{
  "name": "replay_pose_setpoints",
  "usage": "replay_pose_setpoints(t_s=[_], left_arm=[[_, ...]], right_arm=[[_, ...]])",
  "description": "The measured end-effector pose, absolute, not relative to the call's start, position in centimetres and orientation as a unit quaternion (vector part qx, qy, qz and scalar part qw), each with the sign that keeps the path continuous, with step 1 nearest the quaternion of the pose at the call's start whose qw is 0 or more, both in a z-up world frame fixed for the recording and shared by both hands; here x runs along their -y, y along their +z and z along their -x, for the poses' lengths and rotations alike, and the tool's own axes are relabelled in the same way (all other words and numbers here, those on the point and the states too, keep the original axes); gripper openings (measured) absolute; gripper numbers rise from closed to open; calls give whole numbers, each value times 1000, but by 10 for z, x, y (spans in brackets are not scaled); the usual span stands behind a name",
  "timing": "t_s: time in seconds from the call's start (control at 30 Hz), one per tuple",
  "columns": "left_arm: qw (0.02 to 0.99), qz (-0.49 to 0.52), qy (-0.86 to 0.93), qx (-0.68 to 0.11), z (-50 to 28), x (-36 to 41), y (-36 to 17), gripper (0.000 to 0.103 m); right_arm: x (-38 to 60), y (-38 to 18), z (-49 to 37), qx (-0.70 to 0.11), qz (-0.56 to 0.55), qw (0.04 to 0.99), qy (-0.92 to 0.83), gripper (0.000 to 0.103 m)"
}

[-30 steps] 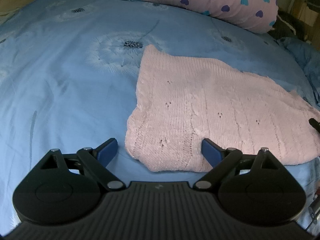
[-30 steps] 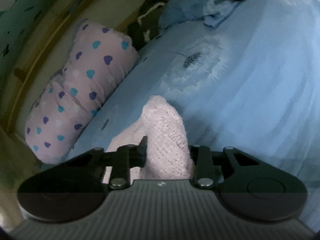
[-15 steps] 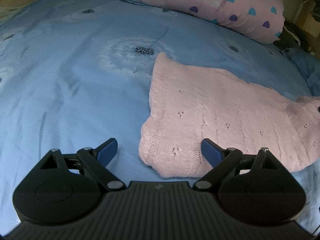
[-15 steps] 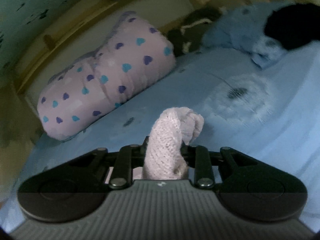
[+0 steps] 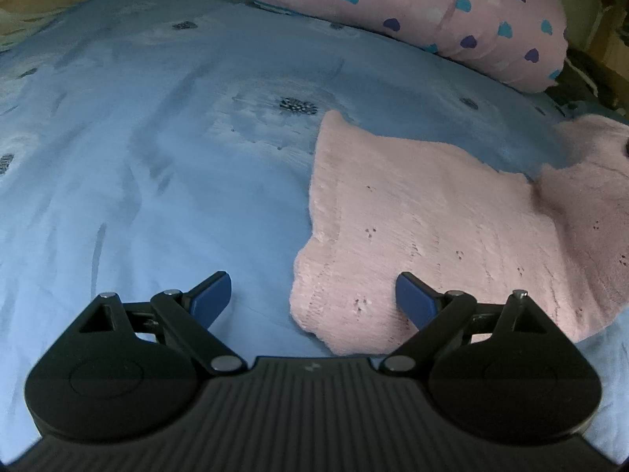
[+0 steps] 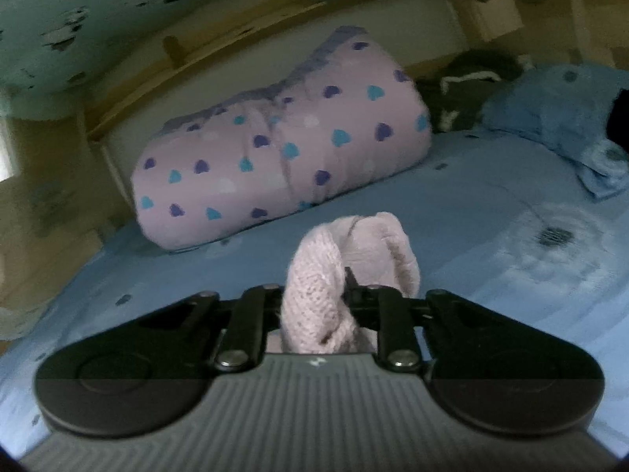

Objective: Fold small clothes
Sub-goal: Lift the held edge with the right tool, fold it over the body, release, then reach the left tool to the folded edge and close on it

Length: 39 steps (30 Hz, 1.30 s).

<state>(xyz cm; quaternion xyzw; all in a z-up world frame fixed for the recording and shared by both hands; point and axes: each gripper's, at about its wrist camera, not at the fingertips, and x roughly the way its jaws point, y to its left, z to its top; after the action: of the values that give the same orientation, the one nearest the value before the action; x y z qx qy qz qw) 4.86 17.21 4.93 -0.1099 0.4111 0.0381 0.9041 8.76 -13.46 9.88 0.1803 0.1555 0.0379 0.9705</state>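
The pink knit garment (image 5: 432,232) lies on the blue bedsheet (image 5: 157,157), its near corner between the left gripper's (image 5: 312,295) spread, released jaws. The right gripper (image 6: 346,299) is closing, pinching a lifted fold.

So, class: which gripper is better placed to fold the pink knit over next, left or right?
Right. The right gripper is closing on a bunched end of the knit, already raised off the sheet. The left gripper is open, holding nothing.

blue flowered bed (image 5: 165,181) carries a pink knit garment (image 5: 432,244) and heart-print pillow (image 5: 424,11).
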Motion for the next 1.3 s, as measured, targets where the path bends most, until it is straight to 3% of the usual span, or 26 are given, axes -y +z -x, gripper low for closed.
replay_pose_setpoints(t_s=[0.33, 0.77, 0.9, 1.1, 1.3], left_arm=[[902, 113, 62, -412, -46, -188, 49, 93], [906, 115, 48, -405, -43, -183, 51, 93], [913, 101, 43, -394, -41, -174, 54, 93], [928, 100, 14, -360, -33, -155, 71, 93], [925, 110, -22, -362, -44, -119, 83, 93]], right_arm=[[62, 75, -105, -224, -133, 959, 111, 14], [64, 41, -81, -273, -135, 932, 194, 14], [72, 38, -72, -273, -153, 924, 219, 20], [101, 57, -45, -256, -171, 915, 259, 49], [140, 72, -26, -260, -99, 936, 214, 50]])
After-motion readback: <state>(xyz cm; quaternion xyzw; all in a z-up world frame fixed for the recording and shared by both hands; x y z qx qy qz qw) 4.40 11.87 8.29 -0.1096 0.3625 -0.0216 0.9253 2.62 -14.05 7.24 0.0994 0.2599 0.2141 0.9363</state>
